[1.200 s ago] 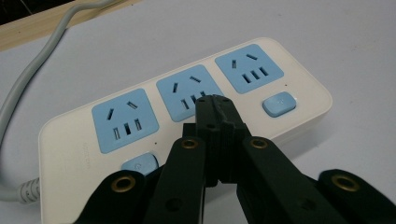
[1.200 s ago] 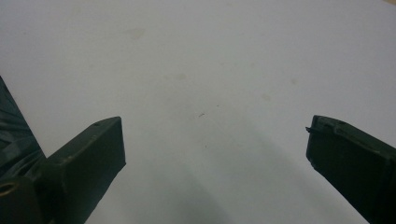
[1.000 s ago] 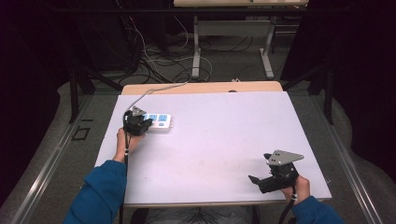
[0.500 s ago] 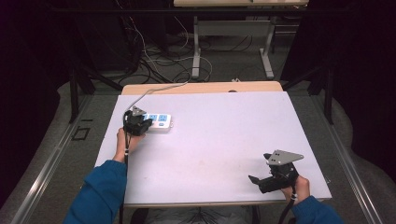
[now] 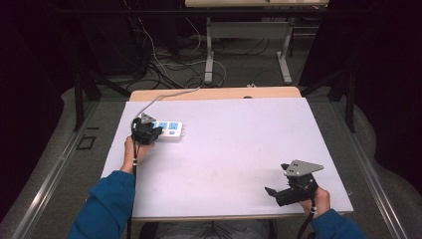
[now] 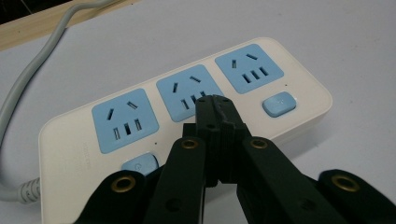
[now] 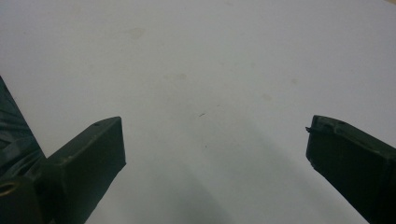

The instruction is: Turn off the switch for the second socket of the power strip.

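Note:
A white power strip [image 5: 169, 130] [image 6: 299, 88] with three blue sockets and blue switch buttons lies at the table's left back. My left gripper [image 5: 147, 133] [image 6: 215, 105] hovers over its middle socket [image 6: 190, 89] with both jaws pressed together and nothing between them. My right gripper [image 5: 278, 193] [image 7: 215, 149] rests near the table's front right corner, jaws wide apart over bare white tabletop [image 7: 196, 65].
The strip's grey cable [image 5: 164, 97] [image 6: 32, 74] runs off the table's back edge. A wooden board edge [image 5: 214, 93] borders the white table top at the back. Loose cables and table legs [image 5: 209, 59] lie on the floor beyond.

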Demonstrator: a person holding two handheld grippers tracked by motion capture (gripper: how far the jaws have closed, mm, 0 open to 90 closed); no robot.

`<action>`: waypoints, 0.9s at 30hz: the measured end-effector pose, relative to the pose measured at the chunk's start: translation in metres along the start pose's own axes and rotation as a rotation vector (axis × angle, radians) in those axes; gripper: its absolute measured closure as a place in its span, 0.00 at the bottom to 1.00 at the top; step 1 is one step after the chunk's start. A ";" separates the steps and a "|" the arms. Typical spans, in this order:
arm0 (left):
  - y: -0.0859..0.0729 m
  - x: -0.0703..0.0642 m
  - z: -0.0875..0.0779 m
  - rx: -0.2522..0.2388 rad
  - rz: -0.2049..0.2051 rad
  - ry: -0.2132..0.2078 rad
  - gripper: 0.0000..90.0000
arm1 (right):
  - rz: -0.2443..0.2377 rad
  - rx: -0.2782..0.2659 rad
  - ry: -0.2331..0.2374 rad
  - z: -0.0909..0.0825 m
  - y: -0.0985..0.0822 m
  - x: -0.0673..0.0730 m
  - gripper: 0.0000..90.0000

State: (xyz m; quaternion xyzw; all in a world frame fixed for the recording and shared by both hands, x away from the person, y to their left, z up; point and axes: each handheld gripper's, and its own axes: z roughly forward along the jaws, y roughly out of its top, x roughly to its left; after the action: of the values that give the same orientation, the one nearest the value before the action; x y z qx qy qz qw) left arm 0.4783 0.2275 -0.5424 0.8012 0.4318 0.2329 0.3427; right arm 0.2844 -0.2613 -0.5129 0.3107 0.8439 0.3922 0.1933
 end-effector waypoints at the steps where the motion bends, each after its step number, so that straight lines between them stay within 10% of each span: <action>1: 0.000 0.000 -0.001 0.013 0.005 -0.005 1.00 | -0.001 0.002 0.000 0.000 0.000 0.000 0.04; 27: 0.001 -0.002 -0.001 0.015 0.015 0.003 1.00 | 0.000 -0.001 -0.002 0.000 0.000 0.000 0.04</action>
State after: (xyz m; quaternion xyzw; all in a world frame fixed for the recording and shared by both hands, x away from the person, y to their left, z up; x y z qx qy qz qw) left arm 0.4776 0.2261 -0.5411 0.8067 0.4280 0.2335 0.3341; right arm 0.2846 -0.2610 -0.5131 0.3109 0.8436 0.3922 0.1945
